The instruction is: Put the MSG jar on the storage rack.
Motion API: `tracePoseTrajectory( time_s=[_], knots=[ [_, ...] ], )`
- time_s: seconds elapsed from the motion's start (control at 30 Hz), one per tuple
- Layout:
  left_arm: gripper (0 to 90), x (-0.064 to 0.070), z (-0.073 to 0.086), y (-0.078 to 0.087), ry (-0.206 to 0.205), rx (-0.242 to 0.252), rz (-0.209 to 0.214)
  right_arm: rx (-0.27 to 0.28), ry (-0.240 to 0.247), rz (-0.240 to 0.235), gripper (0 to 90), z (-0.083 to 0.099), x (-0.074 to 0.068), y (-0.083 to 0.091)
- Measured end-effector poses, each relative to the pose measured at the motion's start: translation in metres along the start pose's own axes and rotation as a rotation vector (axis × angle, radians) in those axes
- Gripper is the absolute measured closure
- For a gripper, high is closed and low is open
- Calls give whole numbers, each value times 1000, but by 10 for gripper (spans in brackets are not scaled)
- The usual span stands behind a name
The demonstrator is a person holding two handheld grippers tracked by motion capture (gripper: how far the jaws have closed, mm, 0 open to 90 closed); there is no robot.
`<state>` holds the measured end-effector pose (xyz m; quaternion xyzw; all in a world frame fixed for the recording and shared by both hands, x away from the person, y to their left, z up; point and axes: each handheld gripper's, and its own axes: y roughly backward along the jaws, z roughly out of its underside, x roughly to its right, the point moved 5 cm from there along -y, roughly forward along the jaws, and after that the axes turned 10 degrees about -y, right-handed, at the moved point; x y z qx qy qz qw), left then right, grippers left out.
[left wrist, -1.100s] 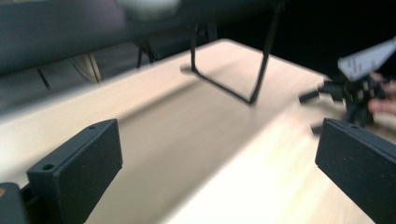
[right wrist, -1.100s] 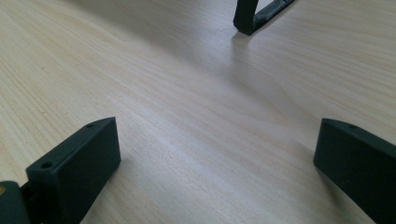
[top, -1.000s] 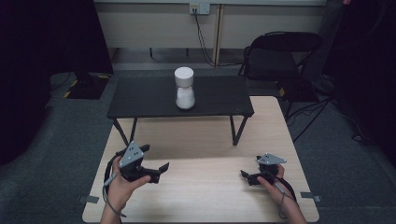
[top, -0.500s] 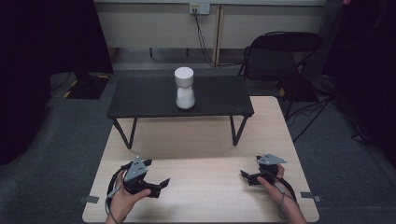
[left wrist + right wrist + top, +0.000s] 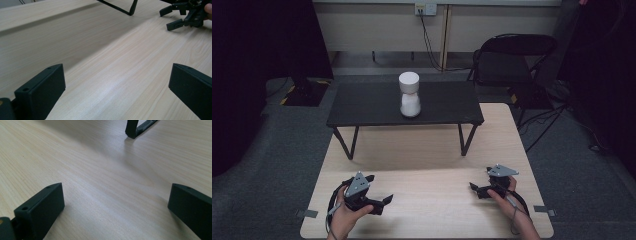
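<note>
- Left tool [image 5: 379, 199]: has dropped from its raised position a second ago and settled low over the near left of the wooden worktop [image 5: 427, 155]; jaws spread wide, nothing between them. Its own view looks across bare wood to the right tool [image 5: 183, 13].
- Right tool [image 5: 479, 189]: unchanged over the last second, resting low at the near right; jaws wide apart, empty.
- White two-part container [image 5: 409, 94]: upright on the small black table [image 5: 362, 107] that stands on the far part of the worktop; well apart from both tools, untouched.
- Reading: the left tool's descent brings both tools to matching rest positions; no reach towards the container appears to have begun.
</note>
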<state>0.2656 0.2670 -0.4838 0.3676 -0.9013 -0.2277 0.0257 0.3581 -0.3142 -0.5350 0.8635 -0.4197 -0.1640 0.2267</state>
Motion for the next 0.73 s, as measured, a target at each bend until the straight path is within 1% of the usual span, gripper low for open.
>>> tracePoseTrajectory(
  time_s=[0.1,0.37,0.47,0.5,0.63,0.73],
  knots=[
    [0,0,1,-1,-1,-4,0,0,0,0,0,0,0,0],
    [0,1,3,-5,-1,-11,21,-1,-1,0,0,0,0,0],
    [0,2,4,-7,-2,-22,19,-1,-1,0,0,0,0,0],
    [0,1,5,-7,5,-24,16,-1,-1,0,0,0,0,0],
    [0,1,7,-7,9,-21,11,0,-1,0,0,0,0,0],
    [1,1,10,-7,20,-15,1,-1,-1,-1,0,0,0,0]
  ],
)
